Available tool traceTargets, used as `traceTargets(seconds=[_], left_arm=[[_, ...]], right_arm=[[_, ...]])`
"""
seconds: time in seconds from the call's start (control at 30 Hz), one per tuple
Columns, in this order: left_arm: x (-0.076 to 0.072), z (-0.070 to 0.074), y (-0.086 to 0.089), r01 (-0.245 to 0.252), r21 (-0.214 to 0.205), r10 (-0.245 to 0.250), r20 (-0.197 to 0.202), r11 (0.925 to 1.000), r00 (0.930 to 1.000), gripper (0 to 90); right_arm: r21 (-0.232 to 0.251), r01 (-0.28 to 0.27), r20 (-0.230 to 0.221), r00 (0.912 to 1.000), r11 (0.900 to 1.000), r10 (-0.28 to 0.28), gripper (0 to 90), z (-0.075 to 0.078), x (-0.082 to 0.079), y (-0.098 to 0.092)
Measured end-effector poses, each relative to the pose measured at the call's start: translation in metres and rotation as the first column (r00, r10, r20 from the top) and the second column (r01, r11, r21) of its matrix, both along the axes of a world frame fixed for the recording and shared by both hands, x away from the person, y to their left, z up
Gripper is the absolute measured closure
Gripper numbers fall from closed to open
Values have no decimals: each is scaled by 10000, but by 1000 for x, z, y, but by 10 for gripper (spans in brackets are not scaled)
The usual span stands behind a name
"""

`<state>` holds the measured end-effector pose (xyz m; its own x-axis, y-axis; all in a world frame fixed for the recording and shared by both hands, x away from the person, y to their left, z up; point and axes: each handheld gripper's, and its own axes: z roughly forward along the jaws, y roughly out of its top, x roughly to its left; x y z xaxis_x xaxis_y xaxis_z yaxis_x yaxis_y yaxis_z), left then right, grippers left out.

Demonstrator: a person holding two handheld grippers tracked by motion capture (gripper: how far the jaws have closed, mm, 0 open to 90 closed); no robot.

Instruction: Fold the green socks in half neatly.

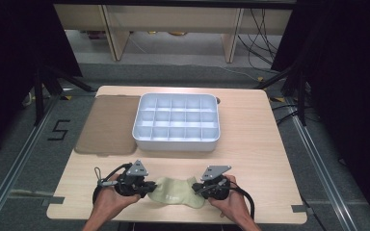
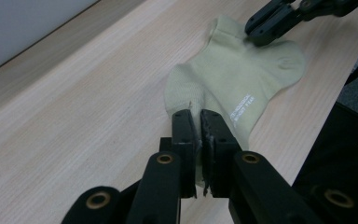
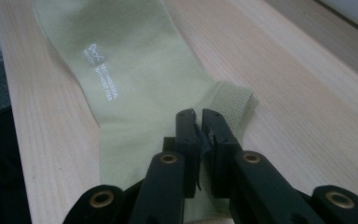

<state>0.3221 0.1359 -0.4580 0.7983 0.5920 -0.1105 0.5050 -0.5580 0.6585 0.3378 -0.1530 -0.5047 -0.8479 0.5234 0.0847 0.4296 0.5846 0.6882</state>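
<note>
A pale green sock with small white lettering lies flat near the table's front edge, stretched between both grippers. My left gripper is shut on one end of it; in the left gripper view its jaws pinch the sock at the narrow end. My right gripper is shut on the other end. In the right gripper view its jaws clamp the sock beside the ribbed cuff. The right gripper also appears at the far end of the left gripper view.
A white tray divided into several compartments sits in the middle of the wooden table. A flat brown lid lies to its left. The table's front edge runs just behind both hands.
</note>
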Motion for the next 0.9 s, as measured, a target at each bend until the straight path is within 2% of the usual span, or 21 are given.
traceTargets(seconds=[0.07,0.17,0.2,0.23,0.3,0.37,0.43,0.5,0.57,0.6,0.63,0.67,0.7,0.73,0.77,0.8,0.83,0.9], left_arm=[[0,3,-3,46,-83,-45,70,10000,10000,842],[0,5,-7,91,-197,-90,64,9998,9999,843],[0,8,-10,196,-307,-195,36,9993,9998,843],[0,9,-13,238,-348,-236,51,9991,9997,843],[0,10,-17,317,-385,-313,103,9988,9995,843],[1,11,-19,390,-390,-387,60,9985,9992,843],[3,10,-26,438,-580,-440,-25,9974,9990,843],[6,10,-30,584,-463,-585,-18,9972,9983,843],[8,10,-36,641,-538,-645,-58,9965,9979,843],[9,10,-37,664,-516,-666,-27,9965,9978,843],[9,10,-37,664,-516,-666,-27,9965,9978,843],[10,9,-41,534,-678,-543,-112,9963,9985,843],[11,9,-41,693,-514,-700,-119,9963,9975,843],[12,9,-42,655,-524,-662,-129,9965,9977,843],[12,8,-42,679,-473,-687,-137,9966,9975,842],[12,8,-42,686,-454,-693,-146,9966,9975,843],[11,7,-42,532,-620,-543,-172,9967,9984,843],[11,7,-42,511,-555,-526,-249,9971,9983,843]], right_arm=[[-134,-123,-168,9998,9998,120,872,-1,1,2],[-20,-132,-106,9999,9999,132,874,-3,1,8],[-201,-276,-121,9996,9994,273,875,-2,2,10],[-148,-447,26,9990,9989,448,876,-3,4,11],[-117,-313,-237,9992,9994,310,879,-3,4,13],[-110,-445,-150,9989,9989,443,879,-3,6,13],[-23,-401,-304,9987,9992,400,880,-3,8,14],[21,-379,-310,9988,9993,380,881,-4,8,16],[26,-408,-255,9988,9992,409,880,-4,9,16],[179,-390,-187,9991,9991,393,880,-5,9,18],[38,-432,-232,9988,9991,432,881,-4,9,17],[66,-500,-210,9985,9987,501,879,-4,10,17],[103,-517,-229,9984,9986,519,875,-4,10,17],[110,-674,-132,9976,9977,676,873,-4,11,16],[187,-453,-290,9985,9988,459,872,-2,10,15],[242,-426,-251,9987,9988,433,872,0,9,14],[331,-551,-66,9984,9979,553,872,2,10,12],[357,-378,-111,9992,9987,382,872,6,9,9]])
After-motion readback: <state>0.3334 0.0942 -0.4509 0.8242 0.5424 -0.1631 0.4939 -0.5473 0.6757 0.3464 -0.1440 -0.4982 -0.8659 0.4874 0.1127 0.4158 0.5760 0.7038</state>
